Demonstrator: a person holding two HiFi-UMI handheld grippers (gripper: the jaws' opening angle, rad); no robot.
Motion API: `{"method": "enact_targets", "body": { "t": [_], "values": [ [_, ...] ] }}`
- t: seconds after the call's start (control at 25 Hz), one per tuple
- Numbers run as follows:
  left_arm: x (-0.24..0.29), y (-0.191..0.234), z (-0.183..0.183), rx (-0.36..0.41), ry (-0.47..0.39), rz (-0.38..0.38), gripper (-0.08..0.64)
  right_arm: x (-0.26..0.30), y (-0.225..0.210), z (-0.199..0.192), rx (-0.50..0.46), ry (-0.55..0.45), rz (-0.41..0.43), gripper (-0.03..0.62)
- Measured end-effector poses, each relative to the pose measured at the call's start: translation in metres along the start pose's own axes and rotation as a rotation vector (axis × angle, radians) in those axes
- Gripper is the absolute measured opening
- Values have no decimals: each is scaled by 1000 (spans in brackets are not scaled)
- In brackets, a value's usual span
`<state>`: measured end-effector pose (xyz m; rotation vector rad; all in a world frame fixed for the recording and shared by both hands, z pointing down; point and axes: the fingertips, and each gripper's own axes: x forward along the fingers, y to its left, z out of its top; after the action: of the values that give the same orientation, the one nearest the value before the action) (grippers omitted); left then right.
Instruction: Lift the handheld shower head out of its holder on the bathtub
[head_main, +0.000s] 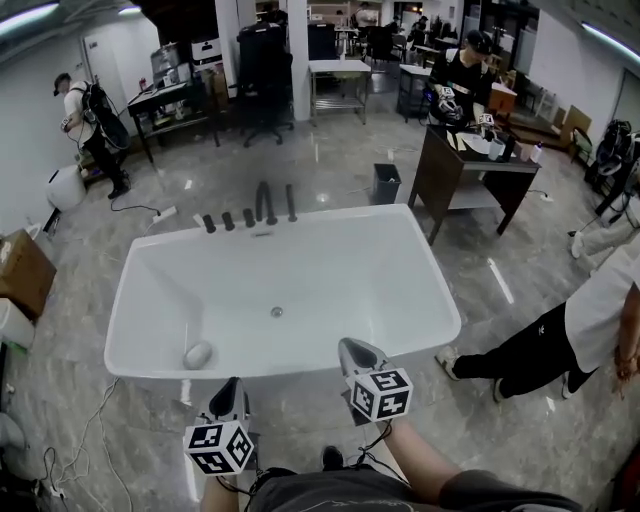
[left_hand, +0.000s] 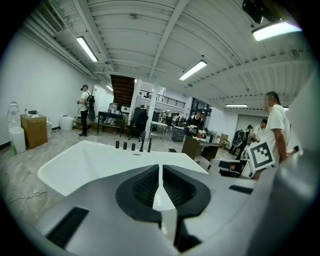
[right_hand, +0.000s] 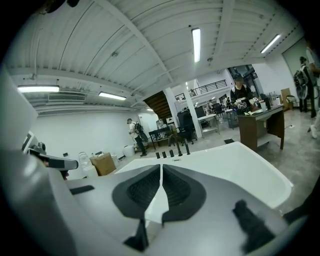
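Observation:
A white bathtub (head_main: 150, 300) stands in front of me, its near rim just beyond both grippers. On its far rim is a row of black fittings: three short knobs (head_main: 228, 220), a tall spout (head_main: 265, 203) and the slim handheld shower head (head_main: 291, 203) upright in its holder. The same shower head (left_hand: 149, 145) is small and far off in the left gripper view, and in the right gripper view the shower head (right_hand: 187, 147) is just as distant. My left gripper (head_main: 230, 385) (left_hand: 160, 170) and right gripper (head_main: 352, 348) (right_hand: 161, 170) are both shut and empty, a tub's length short of the fittings.
A pale rounded object (head_main: 198, 354) lies in the tub near the front left, with the drain (head_main: 277, 312) mid-basin. A dark desk (head_main: 470, 170) and a bin (head_main: 386, 183) stand beyond the tub's right end. A person's legs (head_main: 520, 360) are close on the right, and a cardboard box (head_main: 20, 270) is on the left.

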<state>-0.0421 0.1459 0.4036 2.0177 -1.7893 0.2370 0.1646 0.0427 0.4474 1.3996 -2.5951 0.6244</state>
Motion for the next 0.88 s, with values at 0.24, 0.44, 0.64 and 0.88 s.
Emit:
{"method": "enact_targets", "body": {
  "t": [0.24, 0.44, 0.64, 0.88],
  "values": [
    [8, 8, 12, -16, 8, 22, 34, 12, -5, -1, 12, 35, 12, 28],
    [29, 19, 10, -21, 18, 10, 34, 21, -8, -8, -8, 61, 0, 29],
    [68, 26, 23, -30, 27, -38, 34, 38, -27, 8, 11, 32, -52, 29],
    [115, 47, 34, -42, 43, -91, 34, 68, -38, 24, 7, 8, -104, 29]
  ]
}}
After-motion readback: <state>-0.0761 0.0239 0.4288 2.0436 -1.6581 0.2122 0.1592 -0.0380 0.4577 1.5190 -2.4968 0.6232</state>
